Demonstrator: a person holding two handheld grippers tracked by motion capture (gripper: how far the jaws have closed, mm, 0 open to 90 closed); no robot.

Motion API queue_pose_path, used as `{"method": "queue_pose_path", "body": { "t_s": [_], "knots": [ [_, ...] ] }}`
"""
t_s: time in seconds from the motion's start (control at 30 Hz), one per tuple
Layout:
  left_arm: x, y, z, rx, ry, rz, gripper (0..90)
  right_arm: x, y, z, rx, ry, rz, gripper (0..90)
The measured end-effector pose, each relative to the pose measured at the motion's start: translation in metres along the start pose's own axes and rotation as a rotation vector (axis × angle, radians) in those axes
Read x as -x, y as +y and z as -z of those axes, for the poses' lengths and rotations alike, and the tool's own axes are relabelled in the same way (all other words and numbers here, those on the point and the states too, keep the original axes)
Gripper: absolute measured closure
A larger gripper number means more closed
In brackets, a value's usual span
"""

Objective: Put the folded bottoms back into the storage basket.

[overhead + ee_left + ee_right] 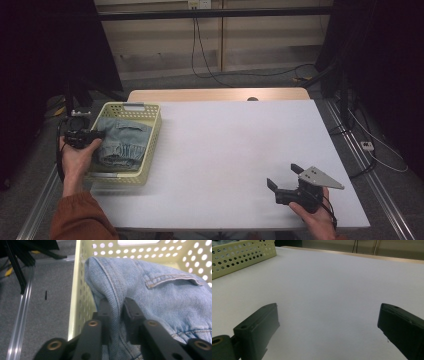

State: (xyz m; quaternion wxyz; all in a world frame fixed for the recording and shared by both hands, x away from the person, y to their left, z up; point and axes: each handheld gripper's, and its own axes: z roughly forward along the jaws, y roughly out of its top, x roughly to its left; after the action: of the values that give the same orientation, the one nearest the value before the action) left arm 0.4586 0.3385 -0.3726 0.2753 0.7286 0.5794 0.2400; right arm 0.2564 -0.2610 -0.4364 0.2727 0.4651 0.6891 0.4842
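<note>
1. The white table is lying bare across centre frame, open to its edges.
2. The yellow perforated basket is sitting at left, holding the denim garment.
3. The left gripper is pinching a denim fold at the basket's wall.
4. The right gripper, jaws apart, is hovering lower right.

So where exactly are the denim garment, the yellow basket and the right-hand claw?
denim garment (155, 297): left gripper view, on the cloth below the pocket flap.
yellow basket (156, 131): high view, on its right wall.
right claw (284, 176): high view, midway between its open fingertips.
</note>
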Motion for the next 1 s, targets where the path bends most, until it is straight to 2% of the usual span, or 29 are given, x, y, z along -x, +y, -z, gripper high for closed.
{"method": "queue_pose_path", "body": {
  "t_s": [0.17, 0.23, 0.33, 0.53, 0.63, 0.73, 1.0],
  "knots": [
    [0.002, 0.002, -0.005, -0.014, 0.007, -0.004, 81.6, 0.0, 0.0, 0.0, 0.0, 0.0, 0.004, 3.6],
    [0.002, 0.003, -0.007, -0.03, 0.007, -0.038, 81.3, 0.0, 0.0, 0.0, -0.001, -0.001, 0.002, 3.6],
    [0.004, 0.004, -0.011, -0.038, 0.013, -0.043, 81.1, 0.0, 0.0, 0.0, -0.004, 0.001, -0.001, 3.6],
    [0.002, 0.004, -0.017, -0.048, 0.003, -0.034, 79.2, 0.0, 0.0, 0.0, 0.001, -0.001, -0.004, 3.6],
    [0.003, 0.003, -0.021, -0.068, 0.007, -0.029, 73.2, 0.0, 0.0, 0.001, 0.005, -0.001, 0.001, 3.6],
    [0.003, 0.004, -0.024, -0.083, 0.011, -0.035, 74.6, 0.0, 0.0, 0.001, 0.005, 0.001, -0.001, 3.5],
    [-0.004, 0.003, -0.028, -0.073, -0.005, 0.002, 77.0, 0.001, 0.0, 0.001, 0.003, -0.001, -0.005, 3.5]
  ]
}}
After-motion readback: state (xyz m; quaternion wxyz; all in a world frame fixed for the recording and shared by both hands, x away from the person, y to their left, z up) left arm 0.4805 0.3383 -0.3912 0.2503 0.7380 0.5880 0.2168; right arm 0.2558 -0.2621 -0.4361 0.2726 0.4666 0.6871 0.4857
